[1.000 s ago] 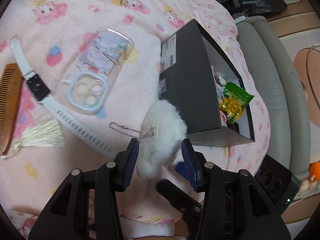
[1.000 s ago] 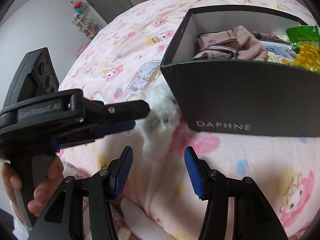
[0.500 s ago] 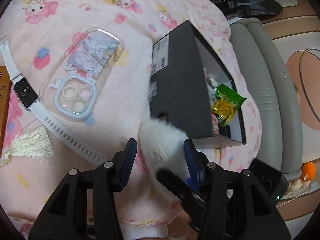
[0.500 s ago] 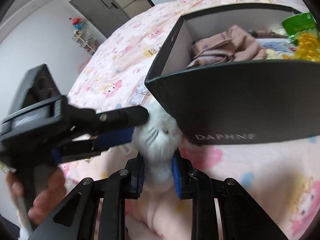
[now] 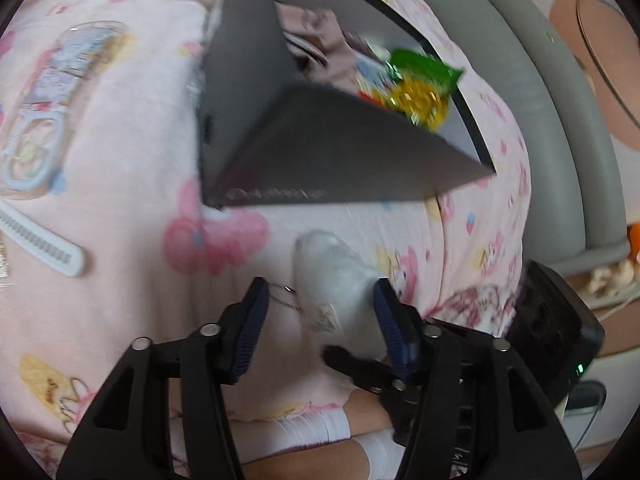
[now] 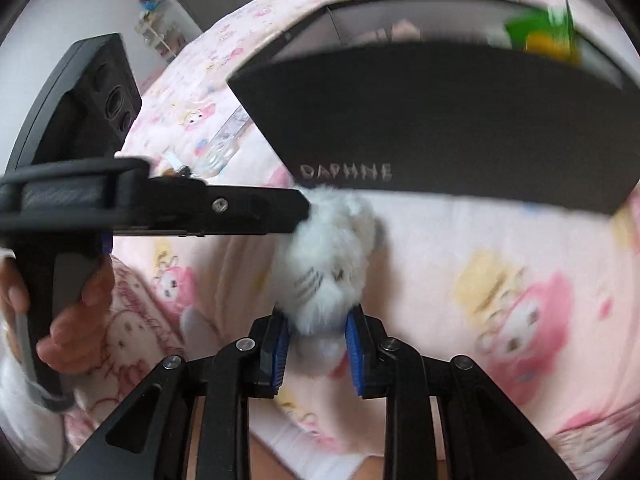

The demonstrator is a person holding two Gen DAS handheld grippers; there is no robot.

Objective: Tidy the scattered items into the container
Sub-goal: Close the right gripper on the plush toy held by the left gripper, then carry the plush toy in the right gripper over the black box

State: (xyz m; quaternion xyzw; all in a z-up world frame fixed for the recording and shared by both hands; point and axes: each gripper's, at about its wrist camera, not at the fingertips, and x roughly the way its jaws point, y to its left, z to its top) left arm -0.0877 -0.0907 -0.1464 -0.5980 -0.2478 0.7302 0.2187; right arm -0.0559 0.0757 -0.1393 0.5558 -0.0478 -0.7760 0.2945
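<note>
Right gripper [image 6: 316, 354] jaws clamped low on the white plush keychain [image 6: 326, 264]; most of its body sticks out past the tips, so it may slip out during the lift. Left gripper [image 5: 318, 322] jaws apart, plush just inside its right jaw. Risk: chain [image 5: 282, 298] snags. Box [image 6: 440, 120] beyond, on bed.

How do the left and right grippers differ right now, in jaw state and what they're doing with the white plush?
The right gripper is shut on the white plush keychain; the left gripper is open and grips nothing. The right gripper's blue pads press into the fur on both sides, while the left gripper's pads stand well apart with the plush between them, nearer one pad. Both point toward the dark DAPHNE box on the pink bedspread.
</note>
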